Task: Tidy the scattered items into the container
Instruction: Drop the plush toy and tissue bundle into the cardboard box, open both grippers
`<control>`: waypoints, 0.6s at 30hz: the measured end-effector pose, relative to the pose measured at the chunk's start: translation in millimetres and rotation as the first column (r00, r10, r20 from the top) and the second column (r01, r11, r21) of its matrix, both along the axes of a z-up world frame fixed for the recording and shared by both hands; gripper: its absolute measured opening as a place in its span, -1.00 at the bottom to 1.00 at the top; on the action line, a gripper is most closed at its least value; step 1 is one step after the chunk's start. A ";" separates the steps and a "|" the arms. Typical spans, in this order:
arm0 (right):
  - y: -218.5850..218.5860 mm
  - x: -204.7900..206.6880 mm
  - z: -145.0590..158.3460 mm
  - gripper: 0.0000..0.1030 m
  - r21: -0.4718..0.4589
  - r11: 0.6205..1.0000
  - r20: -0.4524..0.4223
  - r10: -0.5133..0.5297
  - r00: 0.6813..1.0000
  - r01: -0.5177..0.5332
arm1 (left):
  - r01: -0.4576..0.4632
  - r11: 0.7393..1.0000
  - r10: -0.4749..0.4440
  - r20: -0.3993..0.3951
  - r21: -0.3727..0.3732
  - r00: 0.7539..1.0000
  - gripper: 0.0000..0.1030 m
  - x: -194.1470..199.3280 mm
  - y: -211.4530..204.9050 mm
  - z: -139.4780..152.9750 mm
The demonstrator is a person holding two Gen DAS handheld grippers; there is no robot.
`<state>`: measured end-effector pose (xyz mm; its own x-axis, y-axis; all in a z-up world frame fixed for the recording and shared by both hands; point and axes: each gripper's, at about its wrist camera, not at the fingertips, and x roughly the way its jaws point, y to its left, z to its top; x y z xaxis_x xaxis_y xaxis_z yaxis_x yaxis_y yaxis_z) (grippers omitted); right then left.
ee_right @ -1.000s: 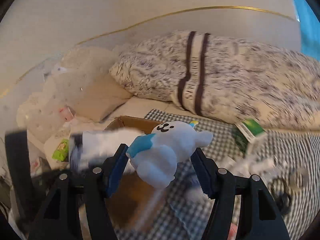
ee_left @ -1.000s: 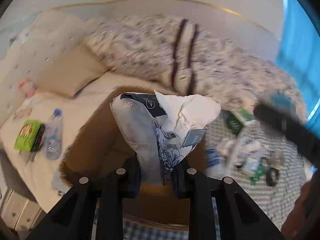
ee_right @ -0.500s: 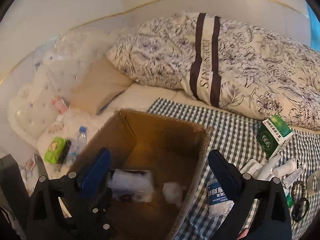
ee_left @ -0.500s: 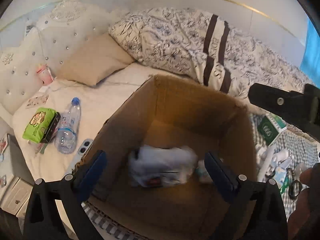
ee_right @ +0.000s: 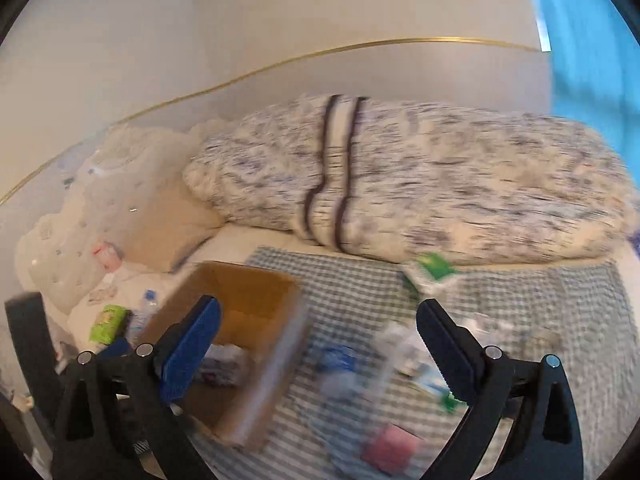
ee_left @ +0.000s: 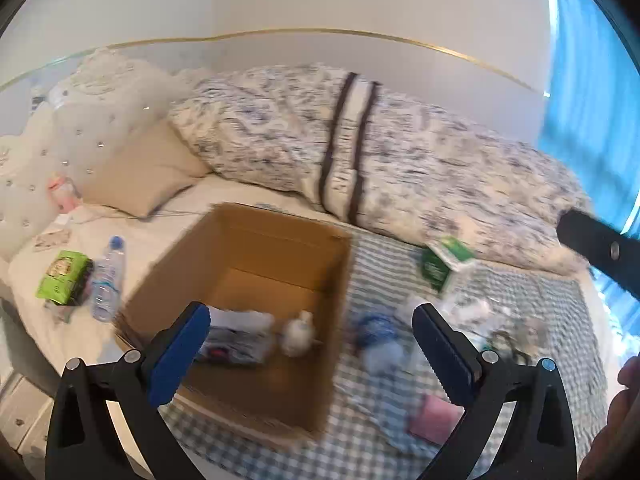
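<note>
Both grippers hang over the bed with their jaws wide apart and nothing between them. The left gripper [ee_left: 310,334] sits above the near wall of the cardboard box [ee_left: 332,344], which stands on the bed at the left edge of the checked cloth [ee_left: 384,264]. Inside it lie a crumpled printed bag [ee_left: 236,338] and a small white plush toy [ee_left: 298,332], side by side on the box floor.

The right gripper [ee_right: 318,338] looks down on what remains to be gathered on the cloth, just to the right of the box: a blue-and-white packet [ee_right: 336,364], a pink flat thing [ee_right: 390,446] near the cloth's near edge, and a green carton [ee_right: 434,266] by the far edge, against the patterned pillow [ee_right: 440,196]. The frames are smeared by motion, so the small pale items in the cluster [ee_left: 468,312] could be tubes, though I cannot tell.

The packet looks soft and light; it should squash under the pads, so a pinch across its middle seems safest. The carton looks stiff and light, best taken across its narrow faces. The pink piece lies flat and may need an edge-on approach.
</note>
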<state>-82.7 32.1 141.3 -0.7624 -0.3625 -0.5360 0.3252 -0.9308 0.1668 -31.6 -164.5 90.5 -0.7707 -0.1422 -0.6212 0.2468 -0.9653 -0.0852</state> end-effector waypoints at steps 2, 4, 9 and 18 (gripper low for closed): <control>40.2 14.4 -8.9 0.92 0.018 0.999 0.013 -0.048 0.999 0.048 | 0.028 1.000 -0.028 0.005 0.010 1.000 1.00 7.1 23.2 -5.8; 71.2 24.8 -17.6 0.92 0.031 0.996 0.029 -0.083 0.996 0.082 | 0.051 0.998 -0.052 0.015 0.020 0.999 1.00 11.9 46.0 -16.0; 144.9 50.1 -64.3 0.92 0.041 0.983 0.091 -0.185 0.979 0.181 | 0.077 0.996 -0.080 0.058 0.042 0.995 1.00 14.5 91.2 -56.1; 206.2 57.4 -145.6 0.92 0.003 0.970 0.233 -0.239 0.943 0.245 | 0.161 0.987 -0.159 0.175 0.005 0.972 1.00 -2.3 136.3 -146.7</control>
